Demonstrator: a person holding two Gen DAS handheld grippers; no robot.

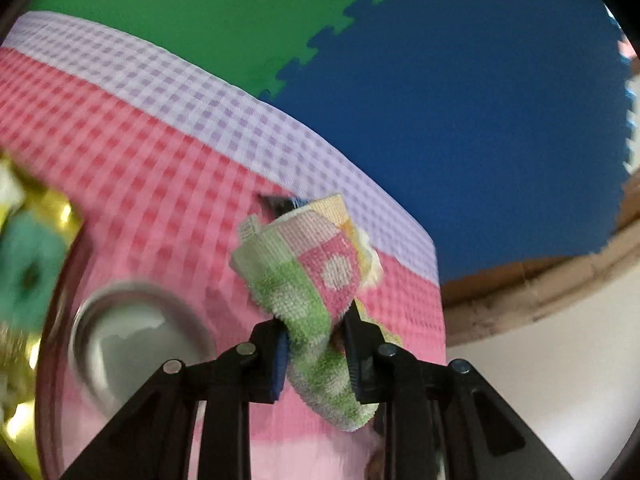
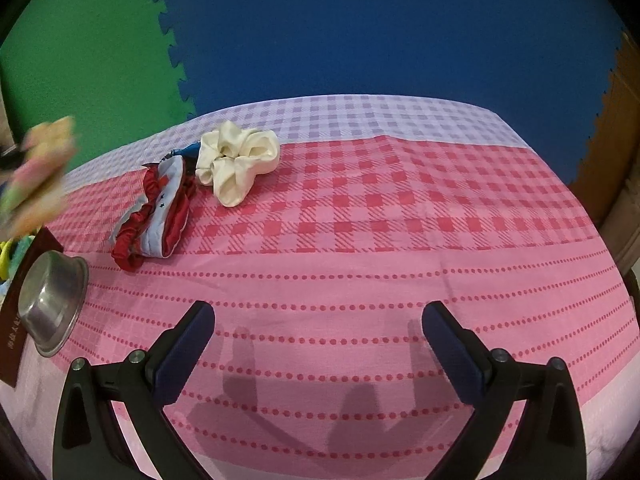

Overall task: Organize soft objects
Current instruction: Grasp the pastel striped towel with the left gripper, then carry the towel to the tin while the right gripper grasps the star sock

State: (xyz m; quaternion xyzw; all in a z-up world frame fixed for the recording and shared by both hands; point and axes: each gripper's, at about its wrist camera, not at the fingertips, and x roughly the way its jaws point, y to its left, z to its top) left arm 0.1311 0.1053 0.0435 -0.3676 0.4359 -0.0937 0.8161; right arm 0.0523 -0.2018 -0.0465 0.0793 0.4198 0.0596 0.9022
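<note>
My left gripper (image 1: 316, 344) is shut on a small patchwork towel (image 1: 308, 276) of green, pink and cream squares, held above the pink checked tablecloth (image 1: 140, 168). In the right wrist view that towel (image 2: 38, 168) shows as a blur at the far left. A cream scrunchie (image 2: 236, 158) and a red, white and blue scrunchie (image 2: 160, 212) lie together at the back left of the table. My right gripper (image 2: 316, 344) hangs open over the dotted pink cloth (image 2: 340, 292), with nothing between its fingers.
A steel bowl (image 2: 52, 300) lies tilted on a dark red booklet (image 2: 16, 344) at the table's left edge. A teal scrunchie (image 1: 28, 276) sits in a yellow container (image 1: 52, 212) beside it. Green and blue foam mats (image 2: 360, 28) cover the floor behind.
</note>
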